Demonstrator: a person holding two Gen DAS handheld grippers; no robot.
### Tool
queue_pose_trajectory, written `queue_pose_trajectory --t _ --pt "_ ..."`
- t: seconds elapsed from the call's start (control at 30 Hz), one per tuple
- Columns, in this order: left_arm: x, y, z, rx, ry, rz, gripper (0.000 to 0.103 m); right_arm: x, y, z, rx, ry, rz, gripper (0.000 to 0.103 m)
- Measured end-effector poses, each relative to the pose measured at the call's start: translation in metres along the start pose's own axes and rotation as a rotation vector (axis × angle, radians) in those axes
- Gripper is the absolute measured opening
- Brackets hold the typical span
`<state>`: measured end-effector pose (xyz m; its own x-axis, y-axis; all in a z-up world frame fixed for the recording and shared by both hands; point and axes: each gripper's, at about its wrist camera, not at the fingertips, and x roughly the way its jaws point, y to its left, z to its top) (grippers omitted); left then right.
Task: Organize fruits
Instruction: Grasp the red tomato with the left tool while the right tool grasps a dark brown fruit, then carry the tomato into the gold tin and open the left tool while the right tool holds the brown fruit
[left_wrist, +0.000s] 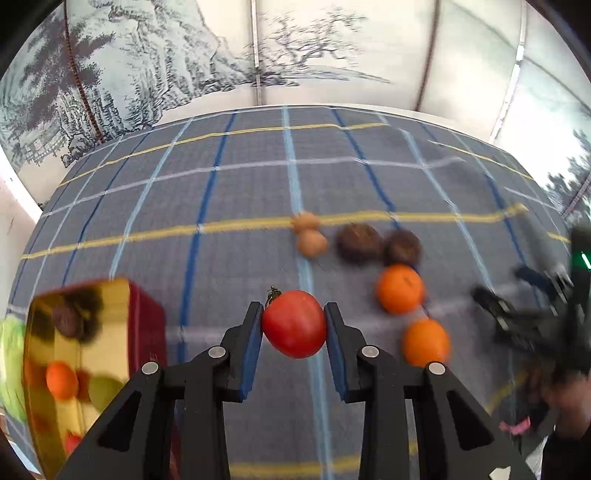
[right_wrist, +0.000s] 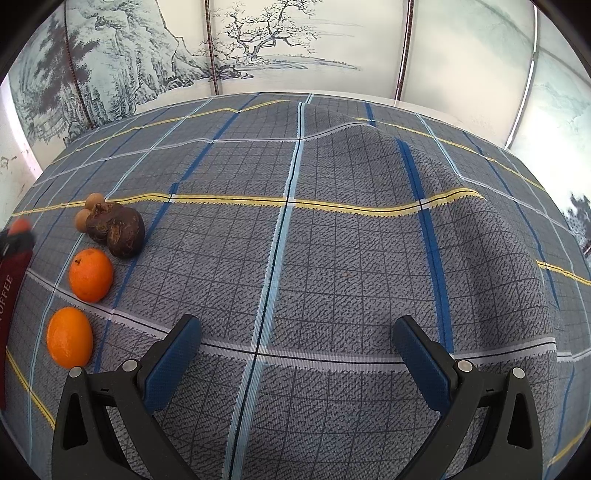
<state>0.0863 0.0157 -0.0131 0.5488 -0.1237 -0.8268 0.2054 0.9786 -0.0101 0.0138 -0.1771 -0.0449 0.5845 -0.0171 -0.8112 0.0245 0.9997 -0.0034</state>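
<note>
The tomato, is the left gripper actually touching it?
Touching. In the left wrist view, the left gripper has both blue pads pressed against the sides of the tomato, no gap either side.

My left gripper (left_wrist: 294, 325) clamps a red tomato (left_wrist: 294, 323) between its blue pads (left_wrist: 252, 347), the stem end tilted up and to the left, above a desk draped in a grey plaid cloth (left_wrist: 221, 184). To the lower left sits a box (left_wrist: 122, 295) with a gold lining and dark red sides, fruit blurred inside it. On the cloth to the right lie two oranges (left_wrist: 400, 288), one nearer me than the other; beyond them two dark brown fruits (left_wrist: 359, 243) and two small tan ones (left_wrist: 311, 242) sit close together. My right gripper (left_wrist: 517, 314) shows as a dark blur at the right edge.
</note>
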Motion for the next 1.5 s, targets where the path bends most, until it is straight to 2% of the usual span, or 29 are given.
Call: queue_pose_trajectory --t 0.1,0.13,0.17,0.23,0.33,0.4,0.47,0.63,0.83,0.87,0.9,0.93,1.0,1.13,1.33,1.5 --pt "-0.016 -0.015 -0.022 0.020 -0.017 -0.019 0.029 -0.002 0.002 0.001 -0.006 0.001 0.017 0.103" --pt "-0.021 -0.018 -0.028 0.023 -0.023 -0.024 0.029 -0.005 0.002 0.001 -0.010 -0.010 0.055 0.103" --pt "-0.026 -0.020 -0.034 0.025 -0.029 -0.027 0.029 -0.009 0.002 0.000 -0.015 -0.029 0.138 0.101" --pt "-0.033 -0.023 -0.042 0.033 -0.037 -0.026 0.030 -0.017 0.005 0.002 -0.024 -0.061 0.206 0.099" --pt "-0.041 -0.026 -0.050 0.042 -0.044 -0.024 0.029 -0.024 0.020 0.012 -0.073 -0.084 0.247 0.088" --pt "-0.044 -0.025 -0.053 0.034 -0.043 -0.030 0.030 -0.022 0.030 0.024 -0.068 -0.077 0.302 0.065" --pt "-0.046 -0.025 -0.054 0.032 -0.041 -0.033 0.030 -0.012 0.041 0.037 -0.059 -0.044 0.358 0.050" --pt "-0.051 -0.025 -0.057 0.035 -0.058 -0.018 0.030 0.014 0.064 0.057 -0.042 0.031 0.438 0.049" --pt "-0.050 -0.021 -0.057 0.026 -0.055 -0.027 0.030 0.032 0.079 0.069 -0.047 0.079 0.446 0.049" --pt "-0.050 -0.021 -0.057 0.027 -0.055 -0.025 0.030 0.035 0.085 0.069 -0.074 0.080 0.426 0.047" --pt "-0.050 -0.021 -0.058 0.028 -0.055 -0.021 0.030 0.033 0.087 0.068 -0.095 0.069 0.409 0.037" --pt "-0.051 -0.021 -0.058 0.025 -0.056 -0.021 0.030 0.034 0.090 0.068 -0.120 0.067 0.390 0.034" --pt "-0.053 -0.019 -0.058 0.018 -0.060 -0.020 0.030 0.033 0.087 0.066 -0.125 0.063 0.393 0.034" --pt "-0.057 -0.014 -0.060 0.004 -0.066 -0.019 0.030 0.022 0.060 0.053 -0.111 -0.002 0.321 0.033" --pt "-0.065 -0.013 -0.063 -0.003 -0.076 -0.015 0.030 0.010 0.008 0.033 -0.043 -0.051 0.223 0.033" --pt "-0.074 -0.012 -0.067 -0.005 -0.088 -0.006 0.030 0.007 -0.004 0.023 -0.039 -0.062 0.188 0.032"
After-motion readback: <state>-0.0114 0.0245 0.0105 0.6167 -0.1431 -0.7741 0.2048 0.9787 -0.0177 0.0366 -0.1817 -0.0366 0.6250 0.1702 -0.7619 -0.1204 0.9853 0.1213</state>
